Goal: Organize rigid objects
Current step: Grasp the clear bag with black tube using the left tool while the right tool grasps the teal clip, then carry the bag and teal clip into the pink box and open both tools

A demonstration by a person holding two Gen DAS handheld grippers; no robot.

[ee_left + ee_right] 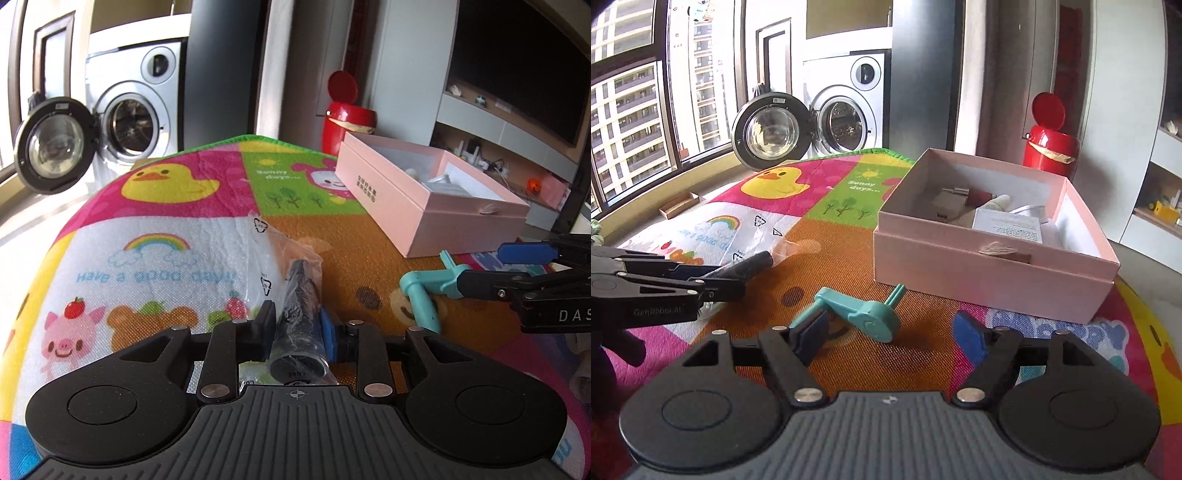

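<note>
My left gripper is shut on a black cylindrical object wrapped in a clear plastic bag, held low over the play mat. It also shows in the right wrist view. My right gripper is open around a teal plastic tool that lies on the orange part of the mat; its left pad touches the tool's handle. The teal tool also shows in the left wrist view. An open pink box with several small items stands just behind the tool.
A colourful cartoon play mat covers the surface. A red bin with its lid up stands behind the box. A washing machine with its door open is at the back. A small cardboard tray lies by the window.
</note>
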